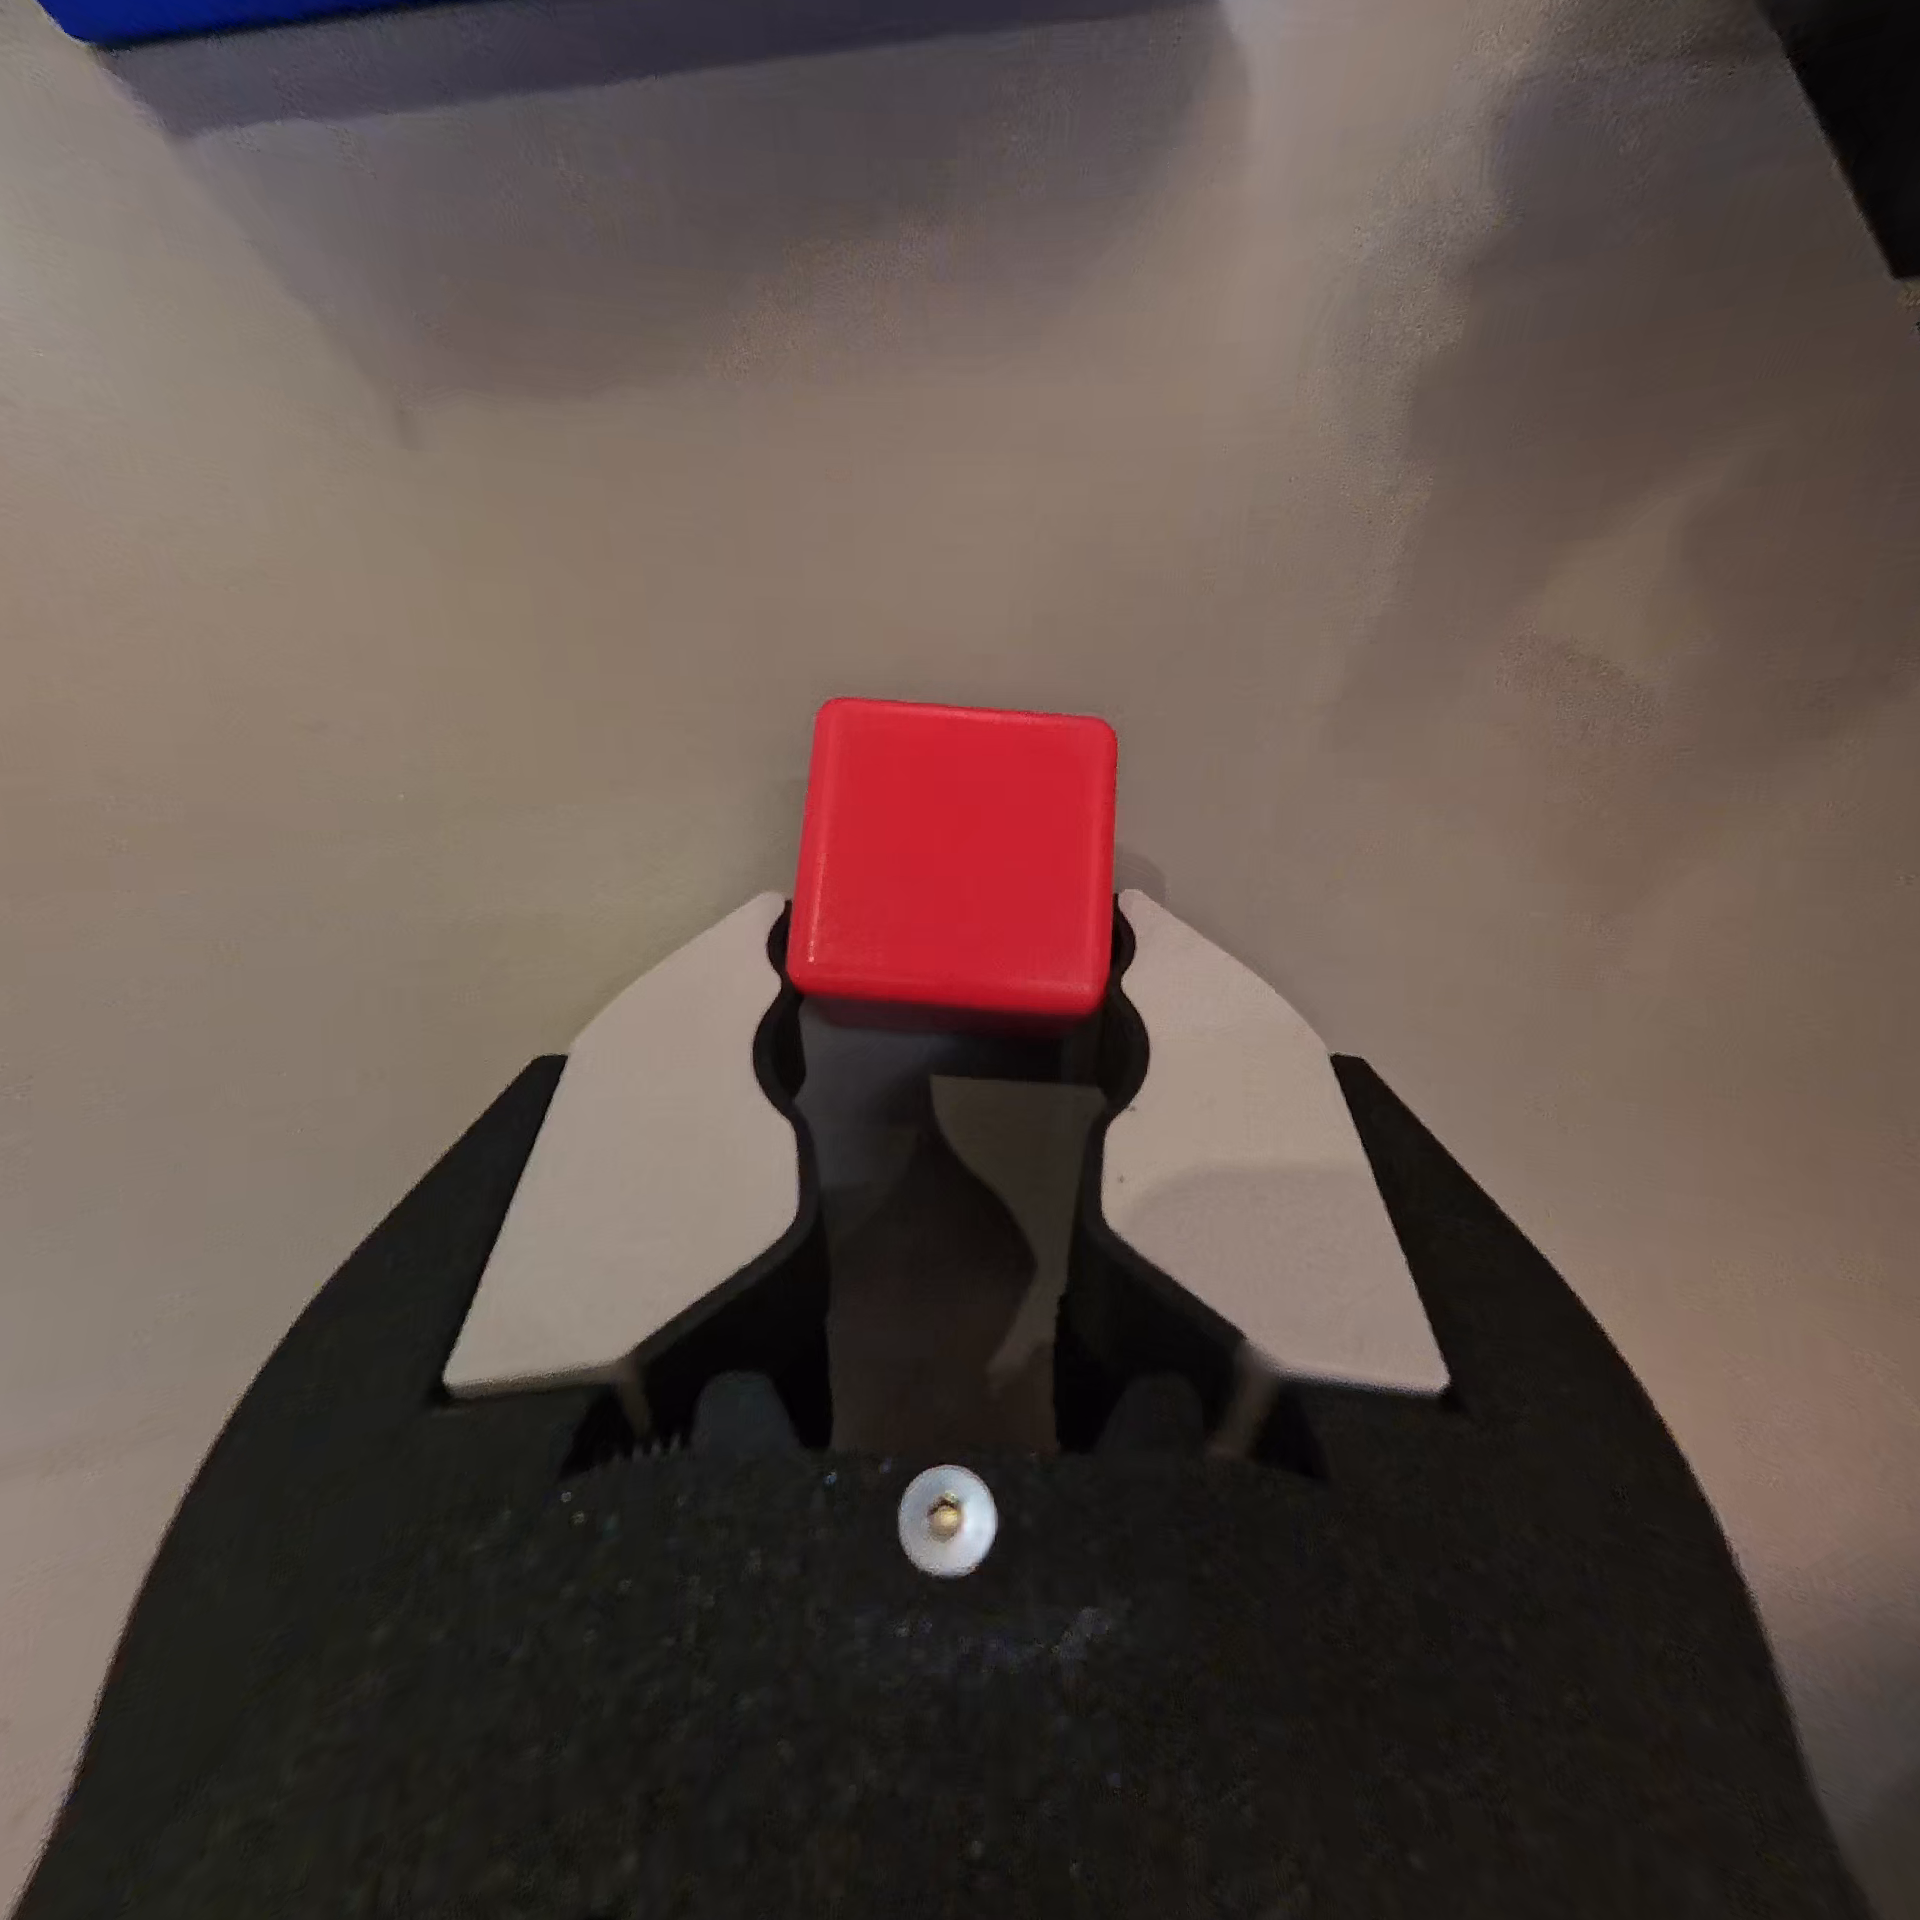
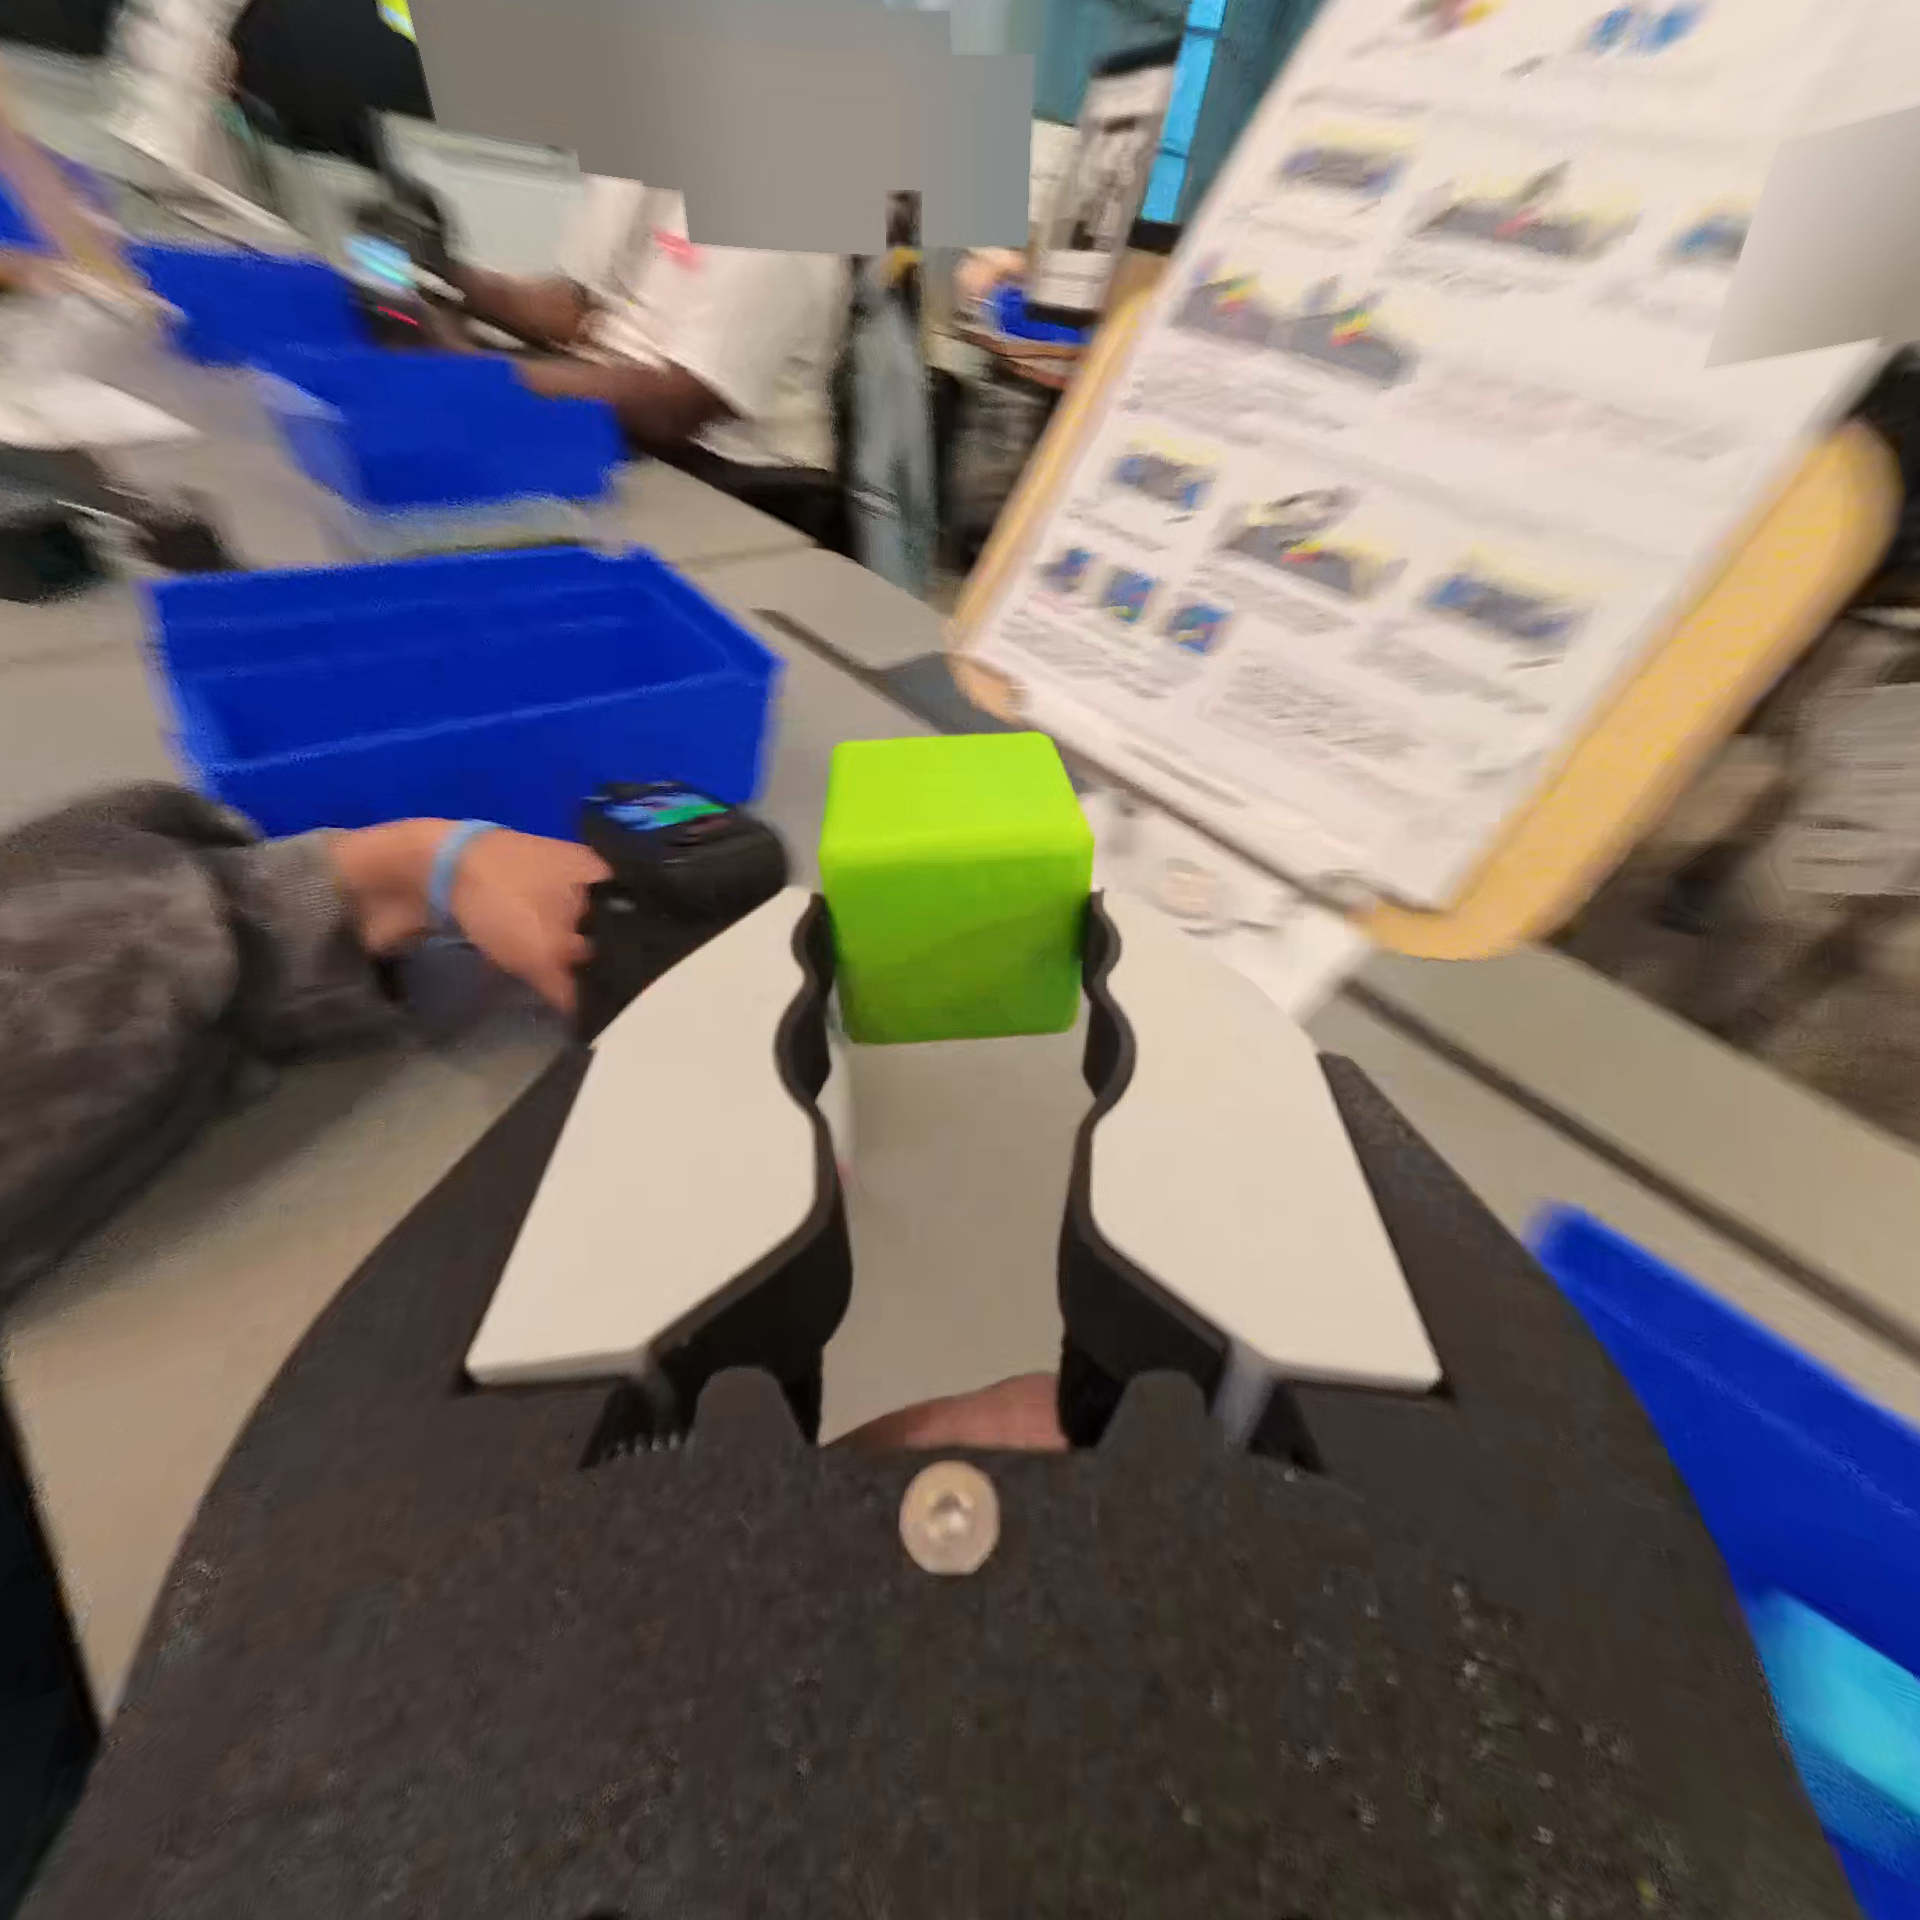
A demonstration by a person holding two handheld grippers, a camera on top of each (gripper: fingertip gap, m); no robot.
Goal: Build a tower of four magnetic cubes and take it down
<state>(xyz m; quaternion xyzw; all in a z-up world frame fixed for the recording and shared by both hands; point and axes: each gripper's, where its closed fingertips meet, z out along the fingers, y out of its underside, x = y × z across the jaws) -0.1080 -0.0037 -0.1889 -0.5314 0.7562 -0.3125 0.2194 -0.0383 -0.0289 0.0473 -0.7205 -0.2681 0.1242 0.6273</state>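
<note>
In the left wrist view my left gripper [image 1: 951,935] is shut on a red cube [image 1: 951,857], pinched between its two fingertips over the grey table [image 1: 416,623], seen from above. In the right wrist view my right gripper [image 2: 956,945] is shut on a lime green cube [image 2: 956,883] and holds it up above the grey table [image 2: 260,1299]. The left gripper [image 2: 675,873] shows farther off at the left, held by a hand in a grey sleeve [image 2: 156,935]. No other cubes are in view.
A blue bin [image 2: 457,675] stands at the back left, with more blue bins [image 2: 436,426] behind it. Another blue bin [image 2: 1745,1403] is close on the right. A wooden board with printed sheets [image 2: 1434,436] leans at the right. People stand behind the table. A blue edge [image 1: 312,21] lies at the top.
</note>
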